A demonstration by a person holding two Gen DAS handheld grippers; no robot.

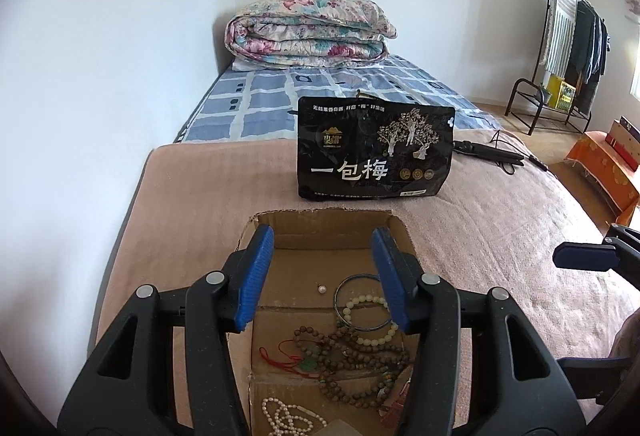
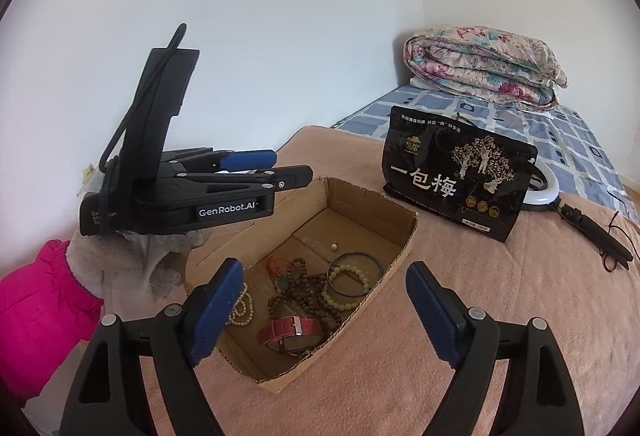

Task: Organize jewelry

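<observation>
A: Our left gripper hangs over the cardboard box, blue pads spread, nothing between them. Our right gripper gapes wider, also empty, at the box's near edge.

B: In the box we see a dark bangle, a pale bead bracelet, brown bead strings, a lone pearl and a pearl strand.

A: Only the right view gives us the red-strapped watch, plus the gloved hand and pink sleeve.

B: And only the left gives us the clothes rack. Both views show the black snack bag standing behind the box on the pink blanket.
</observation>
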